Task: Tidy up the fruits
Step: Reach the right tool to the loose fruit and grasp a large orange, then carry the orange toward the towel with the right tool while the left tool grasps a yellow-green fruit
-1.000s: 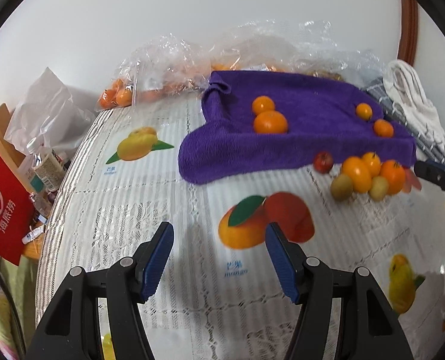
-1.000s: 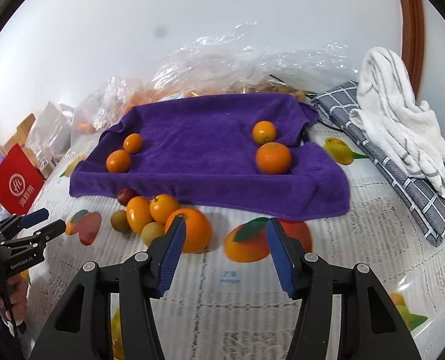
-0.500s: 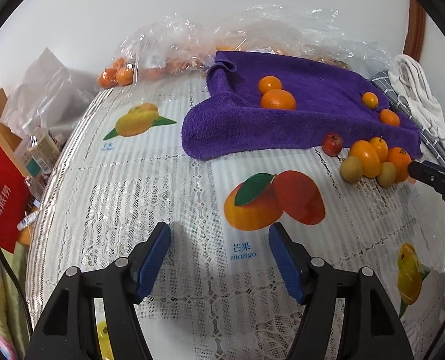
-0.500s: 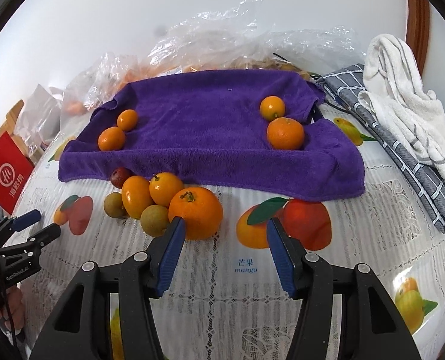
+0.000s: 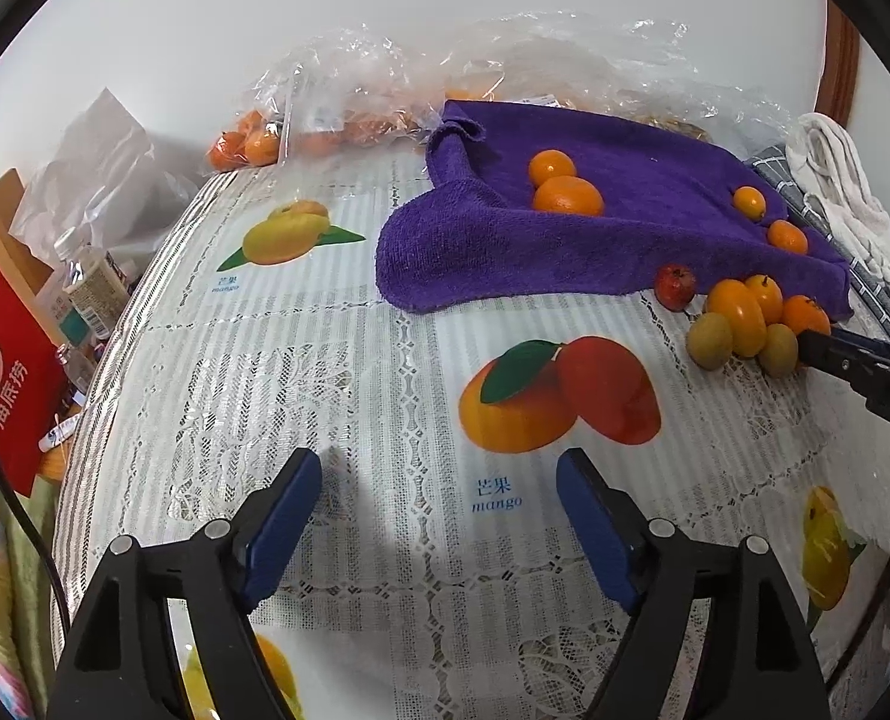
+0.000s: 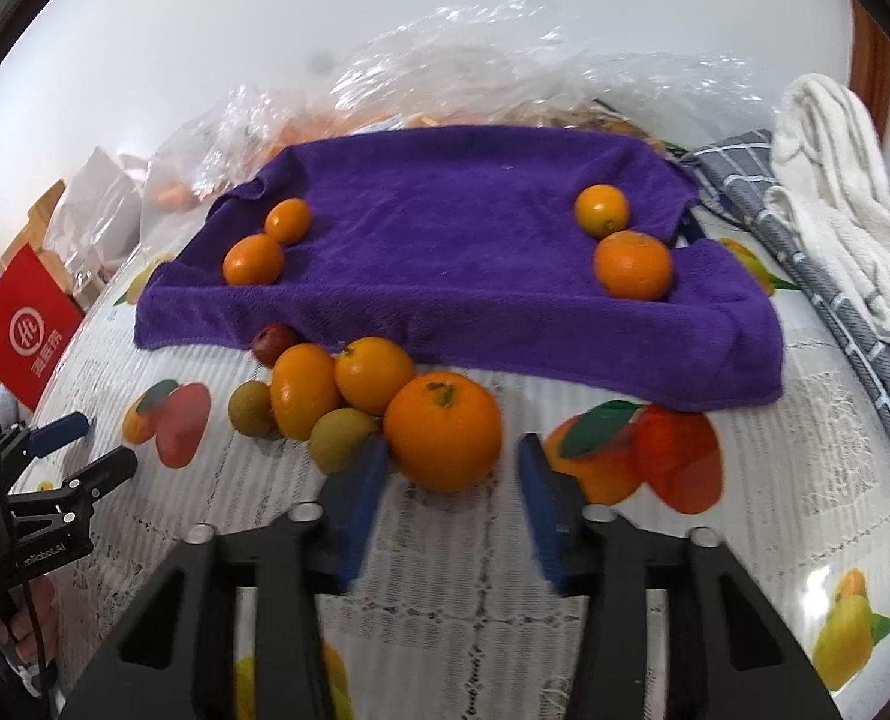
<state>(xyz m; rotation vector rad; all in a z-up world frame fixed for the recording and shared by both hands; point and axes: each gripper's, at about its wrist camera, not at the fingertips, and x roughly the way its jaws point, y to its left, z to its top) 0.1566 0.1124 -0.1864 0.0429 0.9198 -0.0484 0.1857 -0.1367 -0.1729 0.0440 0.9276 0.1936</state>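
Now the right claw (image 6: 450,468) has come forward and down to the loose pile of fruit in front of the purple towel (image 6: 463,276), and its jaws are closing around the big orange (image 6: 442,429). The orange sits between the blue fingers (image 6: 358,507), but a gap shows on each side, so the pads do not appear to press on it yet. A second ago the orange lay off to the left of the jaws; now it is centred between them, so the pick looks lined up.

The left claw (image 5: 439,528) hangs over the printed surface (image 5: 301,360) with nothing between its fingers, and its jaws are opening wider than before. It has barely moved and seems to be waiting its turn.

Four oranges already lie on the towel in two pairs, one at each end. The pile beside the big orange holds two more orange fruits, two greenish ones and a small red one (image 6: 274,343), all touching or nearly so. Closing may nudge the green fruit (image 6: 340,439) that rests against the left finger, so the neighbours could roll.
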